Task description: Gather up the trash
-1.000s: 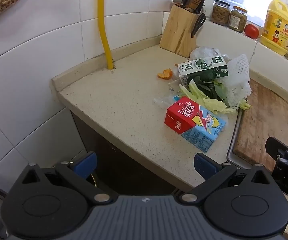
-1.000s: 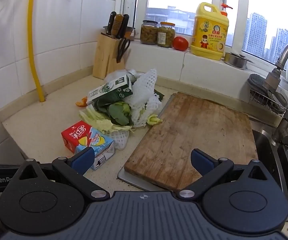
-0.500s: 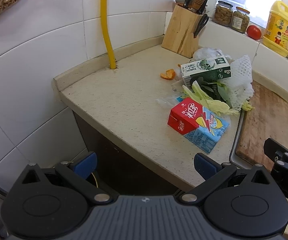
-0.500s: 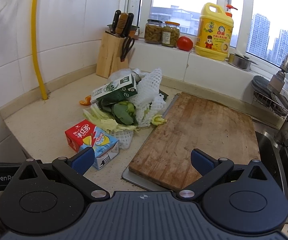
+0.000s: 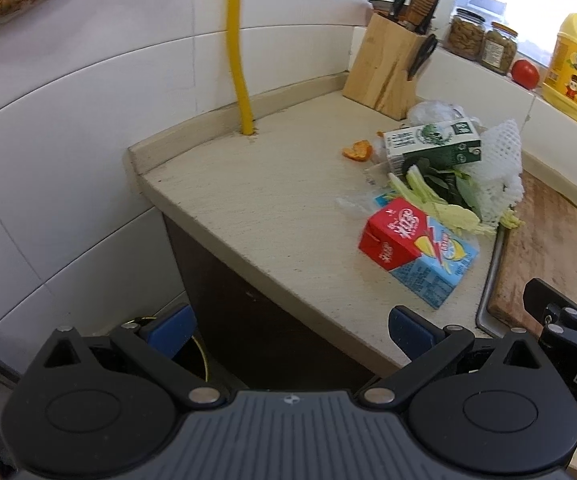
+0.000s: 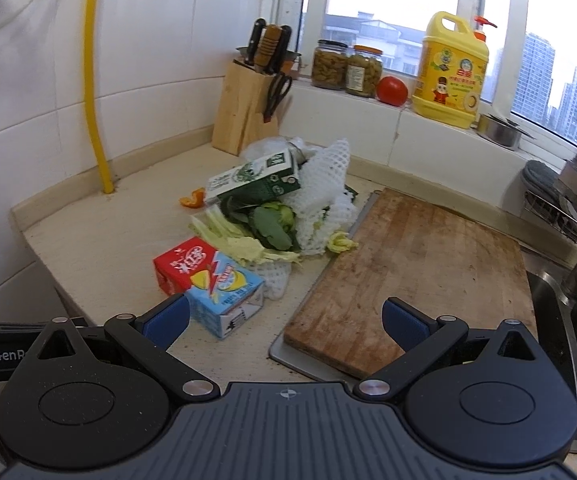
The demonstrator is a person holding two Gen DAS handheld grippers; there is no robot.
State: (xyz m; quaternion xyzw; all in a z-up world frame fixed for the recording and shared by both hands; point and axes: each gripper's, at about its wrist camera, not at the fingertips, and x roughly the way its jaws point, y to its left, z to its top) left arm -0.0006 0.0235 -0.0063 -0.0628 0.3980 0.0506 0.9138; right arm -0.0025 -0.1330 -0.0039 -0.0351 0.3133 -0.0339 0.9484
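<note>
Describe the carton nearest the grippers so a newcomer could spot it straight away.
Start at the wooden cutting board and look to the bare counter just left of it, at the near end of the trash pile. The carton lies on its side there, nearest the counter's front edge. It is red and light blue, unlike the green and white carton farther back atop the greens.

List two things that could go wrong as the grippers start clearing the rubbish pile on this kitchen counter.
1. The green carton lies tilted on top of the vegetable scraps and white foam netting; pulling anything from beneath may tip it and scatter the loose leaves.
2. The red and blue carton lies near the counter's front edge; a sideways nudge from the open left gripper or open right gripper could push it off.
</note>
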